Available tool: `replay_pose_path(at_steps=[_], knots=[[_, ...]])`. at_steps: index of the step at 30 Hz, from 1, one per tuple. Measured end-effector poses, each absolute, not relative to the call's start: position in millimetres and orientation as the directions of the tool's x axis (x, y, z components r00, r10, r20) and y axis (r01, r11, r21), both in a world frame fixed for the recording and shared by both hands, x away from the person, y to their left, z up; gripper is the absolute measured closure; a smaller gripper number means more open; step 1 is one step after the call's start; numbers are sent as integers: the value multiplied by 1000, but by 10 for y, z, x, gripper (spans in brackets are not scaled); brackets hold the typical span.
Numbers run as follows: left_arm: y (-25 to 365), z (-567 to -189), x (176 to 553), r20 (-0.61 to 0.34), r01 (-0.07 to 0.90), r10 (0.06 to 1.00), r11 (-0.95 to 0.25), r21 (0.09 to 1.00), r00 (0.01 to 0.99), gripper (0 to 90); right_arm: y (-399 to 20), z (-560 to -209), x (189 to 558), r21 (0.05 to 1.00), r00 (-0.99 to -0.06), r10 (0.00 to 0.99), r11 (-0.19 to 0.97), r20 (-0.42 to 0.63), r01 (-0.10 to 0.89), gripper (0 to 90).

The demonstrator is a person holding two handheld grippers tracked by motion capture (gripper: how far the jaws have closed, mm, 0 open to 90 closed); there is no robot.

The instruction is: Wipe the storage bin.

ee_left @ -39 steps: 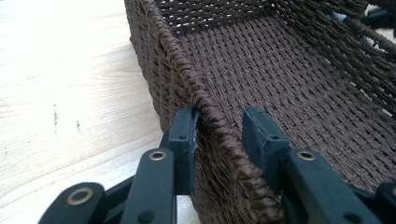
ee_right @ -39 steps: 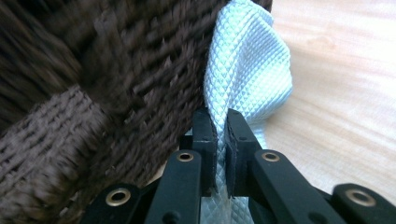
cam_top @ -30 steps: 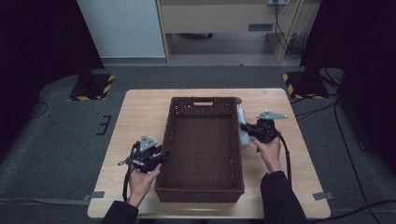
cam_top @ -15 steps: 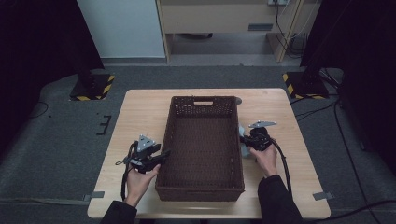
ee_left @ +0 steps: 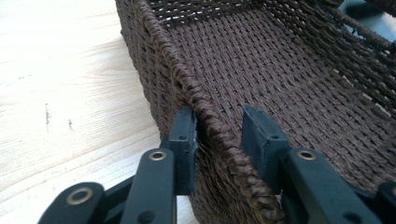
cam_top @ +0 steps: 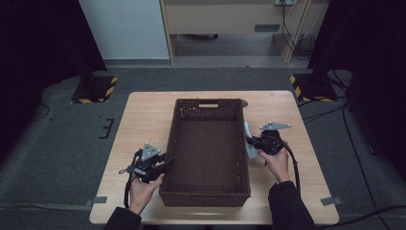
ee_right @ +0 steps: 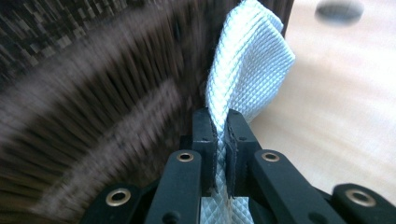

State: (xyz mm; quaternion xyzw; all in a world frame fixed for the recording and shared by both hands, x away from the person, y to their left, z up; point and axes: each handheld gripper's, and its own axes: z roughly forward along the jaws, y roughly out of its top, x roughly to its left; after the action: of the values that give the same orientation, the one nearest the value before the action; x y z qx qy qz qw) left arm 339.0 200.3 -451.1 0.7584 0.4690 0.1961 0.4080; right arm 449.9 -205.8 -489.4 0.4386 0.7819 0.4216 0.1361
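A dark brown woven basket (cam_top: 208, 143) stands empty in the middle of the wooden table (cam_top: 143, 120). My left gripper (cam_top: 166, 163) straddles its left rim (ee_left: 212, 126) near the front corner. One pad lies on the outside of the wall and one on the inside. Its jaws have just been closing with the rim between them. My right gripper (cam_top: 253, 142) is shut on a pale grey-white quilted cloth (ee_right: 247, 70). The cloth (cam_top: 249, 140) hangs folded against the outside of the basket's right wall (ee_right: 93, 102), just above the tabletop.
A small dark round mark (cam_top: 244, 103) lies on the table by the basket's far right corner. Bare wood runs along both sides of the basket. Yellow-and-black striped stand bases (cam_top: 95, 91) (cam_top: 311, 86) sit on the floor beyond the table's far corners.
My right gripper has come down and a little towards the person along the basket's right side, carrying the cloth. The left gripper stays at the left rim.
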Motion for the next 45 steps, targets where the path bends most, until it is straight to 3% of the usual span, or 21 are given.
replay_pose_path(at_steps=[6, 13, 17, 25, 30, 37, 45], knots=[[1991, -4513, 3403, -87, 551, 883, -208, 808, 461, 682, -2003, -5062, 4515, 734, -570, 807, 294, 153, 613, 850], [1990, -4518, 3493, -90, 550, 885, -202, 810, 456, 683, -2167, -4628, 4445, 843, -593, 785, 186, 182, 504, 851], [1983, -4520, 3526, -91, 549, 885, -200, 811, 457, 679, -2159, -4591, 4435, 841, -600, 782, 203, 169, 501, 851], [2040, -4508, 3503, -101, 543, 879, -194, 817, 466, 536, -2072, -5061, 4452, 741, -575, 799, 278, 175, 612, 850], [2060, -4486, 3405, -87, 530, 858, -229, 817, 506, 502, -2055, -5037, 4428, 747, -583, 794, 280, 172, 603, 850], [2035, -4526, 3384, -93, 535, 848, -240, 810, 521, 575, -2179, -4714, 4282, 851, -607, 772, 181, 188, 494, 850], [2018, -4533, 3372, -103, 537, 857, -219, 815, 505, 655, -2091, -4996, 4296, 770, -588, 786, 251, 192, 587, 850]])
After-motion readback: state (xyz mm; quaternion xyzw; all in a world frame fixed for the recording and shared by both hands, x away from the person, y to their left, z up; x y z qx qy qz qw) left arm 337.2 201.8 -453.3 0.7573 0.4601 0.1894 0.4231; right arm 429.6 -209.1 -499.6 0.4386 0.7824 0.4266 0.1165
